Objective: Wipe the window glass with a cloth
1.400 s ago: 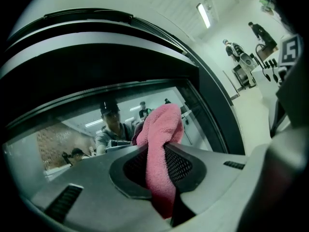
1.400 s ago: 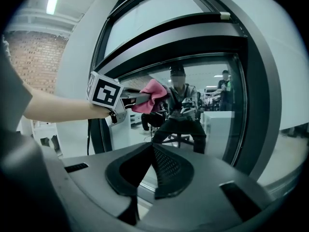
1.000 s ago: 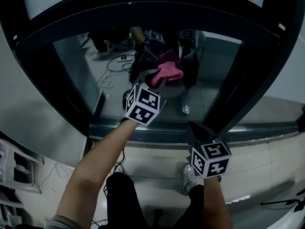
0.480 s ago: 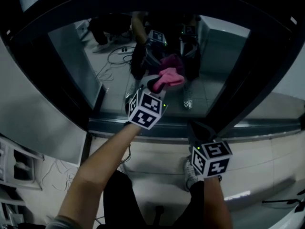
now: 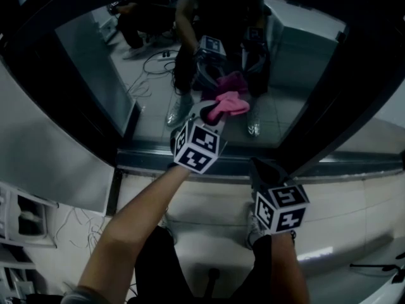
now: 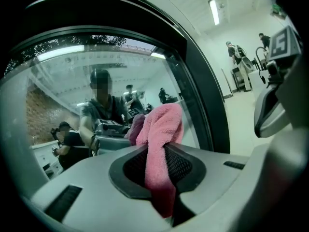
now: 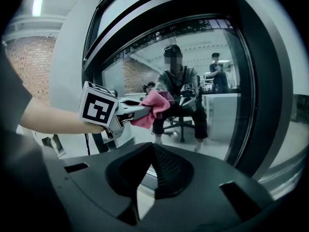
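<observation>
Currently left gripper [image 6: 161, 146] clamped on cloth [image 6: 161, 124] near window glass [image 5: 101, 68] lower edge; press flat, overlap strokes. Right gripper [image 7: 150, 146] closed, empty.

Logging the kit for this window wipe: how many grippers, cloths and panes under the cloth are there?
Grippers: 2, the left gripper and the right gripper
Cloths: 1, a pink cloth in the left gripper's jaws
Panes: 1, the glass pane
Total: 4

a lab hall: strip light [image 6: 214, 11], floor cables [image 5: 149, 64].
</observation>
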Motion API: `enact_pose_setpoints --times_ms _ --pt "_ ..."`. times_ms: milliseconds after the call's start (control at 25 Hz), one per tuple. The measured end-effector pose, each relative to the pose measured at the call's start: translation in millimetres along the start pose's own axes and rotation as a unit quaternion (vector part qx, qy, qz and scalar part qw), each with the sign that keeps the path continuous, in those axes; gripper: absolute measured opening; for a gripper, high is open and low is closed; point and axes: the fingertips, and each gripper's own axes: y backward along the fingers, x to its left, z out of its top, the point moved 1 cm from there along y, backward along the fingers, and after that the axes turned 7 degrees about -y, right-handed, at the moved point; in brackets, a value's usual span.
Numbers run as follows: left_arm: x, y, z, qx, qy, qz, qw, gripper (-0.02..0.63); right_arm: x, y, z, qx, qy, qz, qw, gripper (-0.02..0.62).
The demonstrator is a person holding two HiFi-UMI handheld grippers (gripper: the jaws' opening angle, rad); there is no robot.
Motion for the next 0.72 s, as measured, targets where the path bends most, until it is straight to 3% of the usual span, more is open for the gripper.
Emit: enact_pose_setpoints --times_ms 320,720 --pt "-29 -11 -55 0.045 0.017 -0.029 0.9984 0.057 -9 -15 -17 0.015 -0.006 0.0 1.0 -0.002" --pt "-59 -26 -102 0.065 0.023 -0.055 0.9961 0.058 -23 -42 -47 0.04 -0.018 0.003 0.999 -0.002"
